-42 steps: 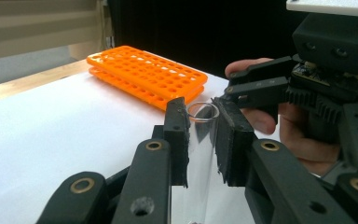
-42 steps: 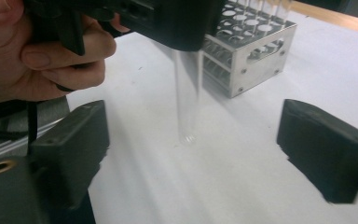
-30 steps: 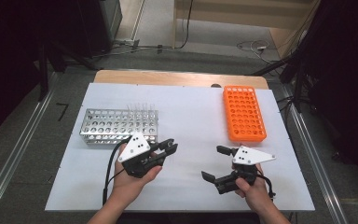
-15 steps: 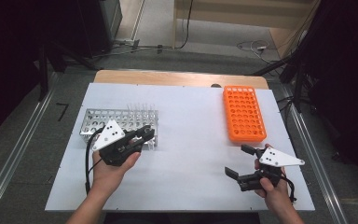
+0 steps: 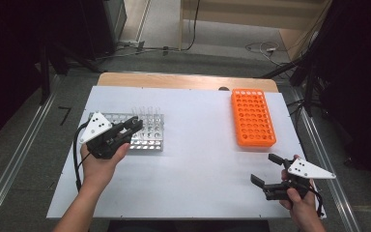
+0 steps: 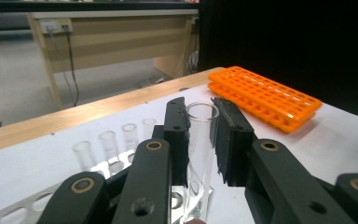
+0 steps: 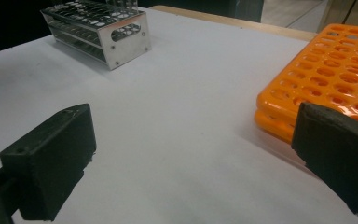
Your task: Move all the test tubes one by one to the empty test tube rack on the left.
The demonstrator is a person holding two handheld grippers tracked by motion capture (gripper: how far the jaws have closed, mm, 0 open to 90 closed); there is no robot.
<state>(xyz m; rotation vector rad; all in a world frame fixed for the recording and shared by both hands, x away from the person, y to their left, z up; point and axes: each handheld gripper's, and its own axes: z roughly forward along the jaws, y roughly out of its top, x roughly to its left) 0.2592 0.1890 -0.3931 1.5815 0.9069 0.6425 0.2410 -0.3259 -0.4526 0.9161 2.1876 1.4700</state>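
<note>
Metal rack point(image 5: 147, 135) holds clear tubes point(image 6: 111, 144); left gripper point(image 6: 200, 133) brackets one point(image 6: 199, 154), right gripper point(image 5: 270, 175) gapes.

Between the metal rack point(image 5: 128, 131) and the orange rack point(image 5: 252, 117) the white table point(image 5: 198, 159) lies open for passage. More glass tubes point(image 6: 109, 145) stand just behind the left gripper point(image 6: 200, 135), crowding that side.

Clear glass test tube point(image 6: 200, 154), empty, upright in metal rack point(image 5: 150, 141), betw. left jaws

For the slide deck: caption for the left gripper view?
Left gripper straddles a clear test tube standing in the metal rack.
</note>
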